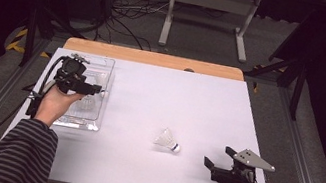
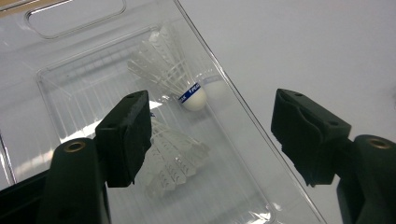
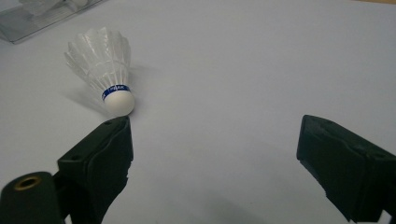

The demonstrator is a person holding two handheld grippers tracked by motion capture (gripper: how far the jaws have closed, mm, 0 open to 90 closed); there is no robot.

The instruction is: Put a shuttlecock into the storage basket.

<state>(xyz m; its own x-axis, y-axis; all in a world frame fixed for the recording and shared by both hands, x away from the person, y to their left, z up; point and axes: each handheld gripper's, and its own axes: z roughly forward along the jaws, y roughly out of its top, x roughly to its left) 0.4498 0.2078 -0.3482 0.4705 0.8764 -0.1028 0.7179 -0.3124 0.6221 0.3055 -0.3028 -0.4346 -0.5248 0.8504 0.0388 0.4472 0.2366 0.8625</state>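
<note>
A clear plastic tray (image 1: pixel 104 68) sits at the table's left side; in the left gripper view two white shuttlecocks lie in it, one with a blue band (image 2: pixel 173 74) and a second (image 2: pixel 173 156) nearer the jaws. My left gripper (image 1: pixel 93 89) hovers over the tray (image 2: pixel 56 84), open, nothing between its jaws. A third shuttlecock (image 1: pixel 167 140) lies on its side on the white table, cork toward me. My right gripper (image 1: pixel 213 157) stands open to the right of it, and the shuttlecock (image 3: pixel 103 65) lies just beyond its left jaw.
The white table top (image 1: pixel 160 96) has a wooden strip (image 1: pixel 154 58) along its far edge. Beyond it stand a white frame's legs (image 1: pixel 209 16) and cables on the floor. A striped sleeve (image 1: pixel 20 155) enters at the lower left.
</note>
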